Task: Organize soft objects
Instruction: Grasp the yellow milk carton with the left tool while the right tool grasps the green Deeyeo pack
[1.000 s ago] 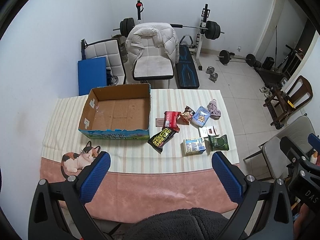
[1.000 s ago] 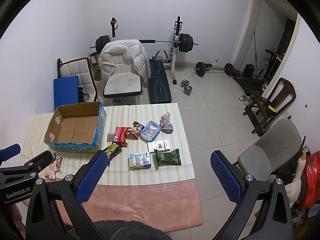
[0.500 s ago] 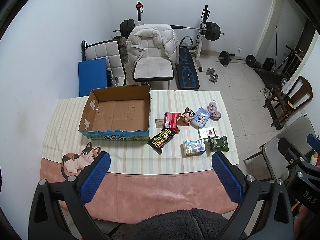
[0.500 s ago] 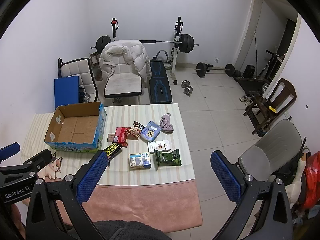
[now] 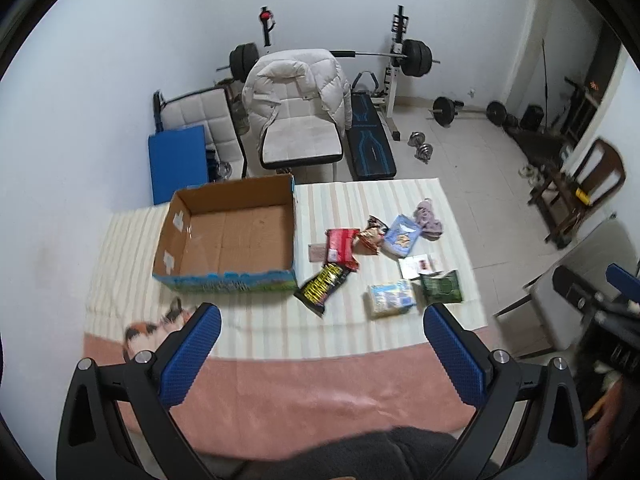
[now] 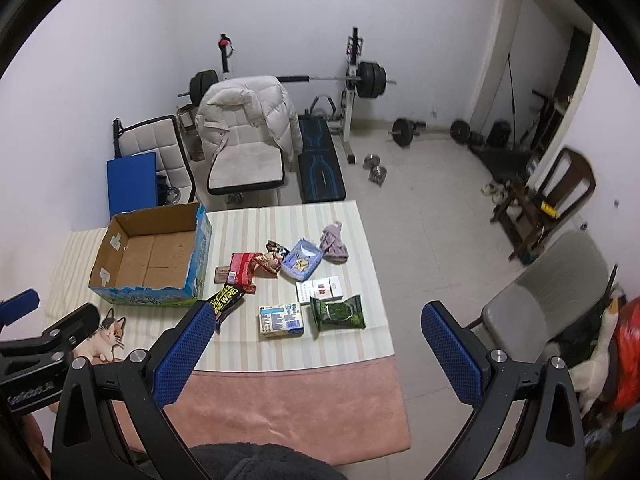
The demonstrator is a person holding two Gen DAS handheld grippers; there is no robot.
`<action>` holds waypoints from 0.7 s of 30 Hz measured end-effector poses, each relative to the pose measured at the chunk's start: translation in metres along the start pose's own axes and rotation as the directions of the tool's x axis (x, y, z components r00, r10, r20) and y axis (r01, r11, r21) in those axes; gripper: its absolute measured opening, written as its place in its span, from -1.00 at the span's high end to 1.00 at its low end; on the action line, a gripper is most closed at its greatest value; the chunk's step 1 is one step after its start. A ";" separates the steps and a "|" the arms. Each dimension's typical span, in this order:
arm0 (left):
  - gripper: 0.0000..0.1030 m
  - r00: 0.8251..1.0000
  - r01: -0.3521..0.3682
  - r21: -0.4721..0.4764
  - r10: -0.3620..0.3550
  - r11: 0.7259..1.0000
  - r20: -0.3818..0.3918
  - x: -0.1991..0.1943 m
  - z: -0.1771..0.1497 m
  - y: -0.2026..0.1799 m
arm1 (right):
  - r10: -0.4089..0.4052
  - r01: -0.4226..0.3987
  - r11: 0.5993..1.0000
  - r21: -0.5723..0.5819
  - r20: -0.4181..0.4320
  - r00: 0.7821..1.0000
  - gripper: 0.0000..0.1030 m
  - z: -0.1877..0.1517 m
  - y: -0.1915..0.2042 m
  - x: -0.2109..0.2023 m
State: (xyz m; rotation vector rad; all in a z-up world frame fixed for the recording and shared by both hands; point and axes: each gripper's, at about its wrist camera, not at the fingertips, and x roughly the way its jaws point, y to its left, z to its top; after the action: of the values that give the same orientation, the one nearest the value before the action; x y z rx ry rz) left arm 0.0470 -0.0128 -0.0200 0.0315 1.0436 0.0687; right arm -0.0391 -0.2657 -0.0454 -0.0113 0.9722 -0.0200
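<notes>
An open, empty cardboard box [image 5: 228, 236] [image 6: 150, 256] stands on the left of a striped table cloth [image 5: 260, 320]. Right of it lie several soft packs: a red pack [image 5: 340, 242], a black and yellow pack [image 5: 322, 286], a blue pouch [image 5: 402, 236], a purple cloth [image 5: 428, 218], a green wipes pack [image 5: 442, 288] and a white and blue pack [image 5: 390, 298]. A cat plush [image 6: 106, 334] lies at the front left. My left gripper [image 5: 320, 344] and right gripper [image 6: 316, 344] are open and empty, high above the table's near edge.
Behind the table stand a chair with a white jacket [image 5: 298, 112], a blue mat [image 5: 178, 166] and a weight bench with barbell [image 5: 370, 136]. A grey chair [image 6: 548, 292] stands right of the table. Dumbbells [image 6: 376, 168] lie on the floor.
Both grippers have shifted slightly toward the table; the left view is now blurred by motion. The objects have not moved.
</notes>
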 end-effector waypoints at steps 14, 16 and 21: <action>-1.00 0.960 0.041 0.610 0.138 0.791 -0.244 0.277 -0.049 -0.113 | -0.022 -0.040 0.994 -0.106 -0.525 0.851 -1.00 -0.023 -0.055 0.330; -1.00 0.948 0.082 0.636 0.137 0.768 -0.287 0.306 -0.061 -0.128 | -0.034 -0.040 0.993 -0.113 -0.581 0.813 -1.00 -0.032 -0.062 0.375; -1.00 0.920 0.176 0.616 0.094 0.768 -0.380 0.344 -0.067 -0.145 | 0.098 -0.085 0.995 0.051 -0.648 0.755 -1.00 -0.044 -0.080 0.444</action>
State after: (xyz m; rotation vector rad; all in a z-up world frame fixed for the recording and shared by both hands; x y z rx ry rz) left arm 0.1672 -0.1328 -0.3591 0.6497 1.4328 -0.3477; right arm 0.1735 -0.3560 -0.4357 0.0661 1.6793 0.0627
